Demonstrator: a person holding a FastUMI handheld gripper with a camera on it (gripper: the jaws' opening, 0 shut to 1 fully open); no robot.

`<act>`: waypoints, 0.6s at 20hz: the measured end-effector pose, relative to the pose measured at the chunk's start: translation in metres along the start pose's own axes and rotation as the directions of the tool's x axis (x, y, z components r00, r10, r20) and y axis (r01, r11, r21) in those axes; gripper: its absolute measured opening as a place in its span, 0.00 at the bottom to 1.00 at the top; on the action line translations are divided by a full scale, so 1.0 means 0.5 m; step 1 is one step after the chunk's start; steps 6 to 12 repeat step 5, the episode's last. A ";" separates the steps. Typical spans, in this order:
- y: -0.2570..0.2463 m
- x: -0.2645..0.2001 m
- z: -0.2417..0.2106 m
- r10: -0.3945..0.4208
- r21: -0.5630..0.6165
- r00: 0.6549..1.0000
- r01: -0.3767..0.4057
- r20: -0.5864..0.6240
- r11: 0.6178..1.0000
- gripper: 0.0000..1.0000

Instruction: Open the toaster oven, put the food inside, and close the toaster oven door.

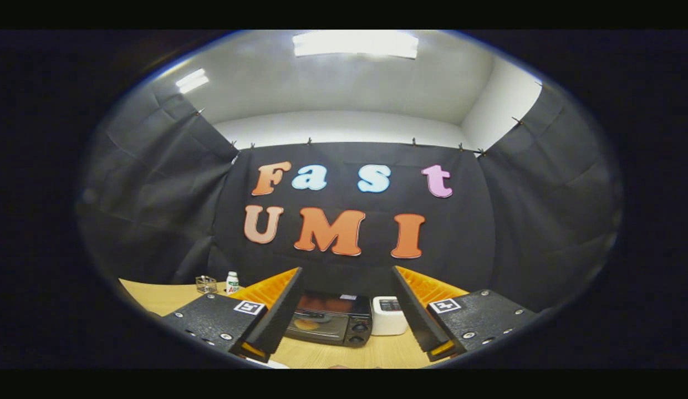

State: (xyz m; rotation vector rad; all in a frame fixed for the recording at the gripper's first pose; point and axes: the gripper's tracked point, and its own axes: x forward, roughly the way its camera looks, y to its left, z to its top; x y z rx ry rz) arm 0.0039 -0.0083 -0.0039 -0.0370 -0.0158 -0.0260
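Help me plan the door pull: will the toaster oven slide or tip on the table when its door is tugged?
The toaster oven looks boxy and wide-based, so tipping seems unlikely. It sits on a smooth wooden table, so it might slide on a hard tug. The gripper is open, well back from it.

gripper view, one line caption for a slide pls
Open gripper held above the wooden table, fingers framing the closed toaster oven and a white appliance beyond.

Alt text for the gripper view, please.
The gripper hangs open, its fingers apart, with a closed black toaster oven on the light wooden table beyond them. A white boxy appliance stands beside the oven.
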 end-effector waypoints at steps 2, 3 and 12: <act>-0.012 -0.012 0.003 -0.007 0.018 1.000 0.007 0.010 1.000 0.93; -0.020 -0.016 0.006 -0.013 0.022 1.000 0.012 0.012 1.000 0.93; -0.035 -0.024 0.008 -0.029 0.018 1.000 0.029 0.012 0.999 0.94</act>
